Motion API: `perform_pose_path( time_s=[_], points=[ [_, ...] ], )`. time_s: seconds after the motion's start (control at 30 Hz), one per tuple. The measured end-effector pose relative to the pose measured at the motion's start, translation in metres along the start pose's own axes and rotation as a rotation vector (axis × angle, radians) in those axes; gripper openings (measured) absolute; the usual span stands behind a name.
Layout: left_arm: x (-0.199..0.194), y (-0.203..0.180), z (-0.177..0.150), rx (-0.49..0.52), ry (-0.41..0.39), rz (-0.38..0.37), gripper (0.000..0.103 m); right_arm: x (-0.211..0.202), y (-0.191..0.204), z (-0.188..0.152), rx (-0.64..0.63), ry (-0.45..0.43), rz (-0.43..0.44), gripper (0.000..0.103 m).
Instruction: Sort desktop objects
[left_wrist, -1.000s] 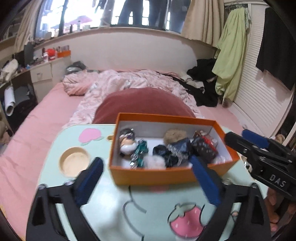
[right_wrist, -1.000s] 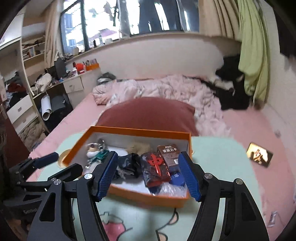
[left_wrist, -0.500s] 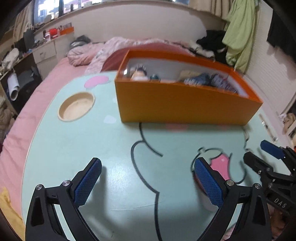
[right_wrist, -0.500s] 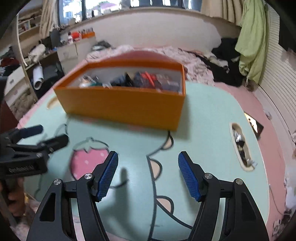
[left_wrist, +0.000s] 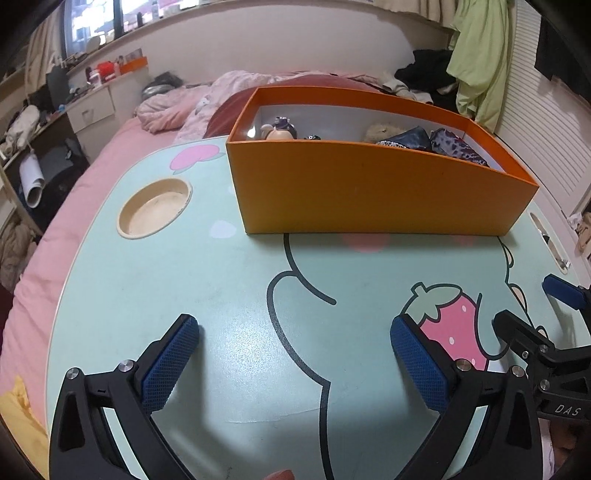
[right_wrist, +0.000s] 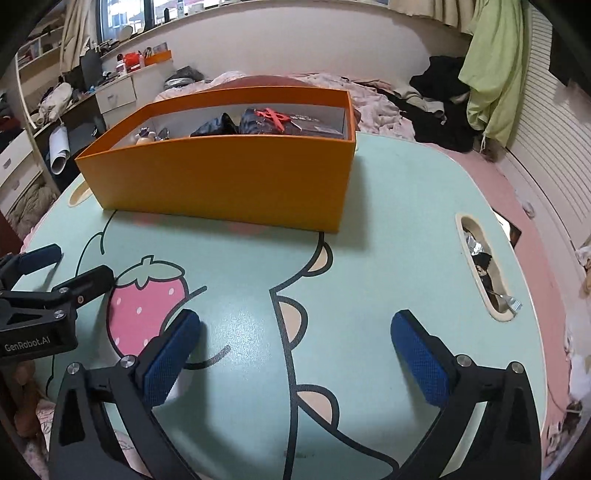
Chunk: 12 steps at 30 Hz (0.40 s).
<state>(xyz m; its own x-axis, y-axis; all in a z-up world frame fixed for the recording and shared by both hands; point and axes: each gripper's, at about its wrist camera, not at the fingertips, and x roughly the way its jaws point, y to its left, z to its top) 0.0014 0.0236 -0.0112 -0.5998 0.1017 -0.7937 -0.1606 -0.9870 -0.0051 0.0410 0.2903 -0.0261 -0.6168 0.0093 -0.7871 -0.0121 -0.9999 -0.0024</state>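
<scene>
Table (left_wrist: 229, 280): mint-green lap table with cartoon print, standing on a pink bed; the stretch in front of the box is bare of loose things.
Box (left_wrist: 369, 192): orange, open-topped, at the far middle of the table; this is where the desktop things are.
Things in the box: a small figurine (left_wrist: 279, 130) at the box's left end, a fuzzy tan lump near its middle, dark patterned pouches (right_wrist: 236, 123) and a red-marked packet toward its right end; most are hidden behind the box's near wall.
Cup hole (left_wrist: 155, 211): round recess just left of the box, nothing in it.
Slot (right_wrist: 484, 269): long recess well right of the box, with foil scraps inside.
Left gripper (left_wrist: 294, 363): low over the table in front of the box, tongs spread wide, nothing between them.
Right gripper (right_wrist: 295, 360): in front of the box beside the left one; its tongs have just been opening and now gape wide, released, nothing between them.
Step in hand: judged, both grippers parked with everything already boxed, so the sorting looks finished or paused.
Next move: if more remains, either gripper must rise over the box's near wall and come down on one item; the crowded right end risks catching two.
</scene>
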Motion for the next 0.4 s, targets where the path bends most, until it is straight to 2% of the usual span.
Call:
perform_pose_path(
  time_s=[0.4],
  points=[
    [-0.0002, -0.0029, 0.0021, 0.004, -0.004, 0.0, 0.103, -0.0002, 0.0014, -0.0006, 0.001, 0.0, 0.0, 0.103]
  ],
)
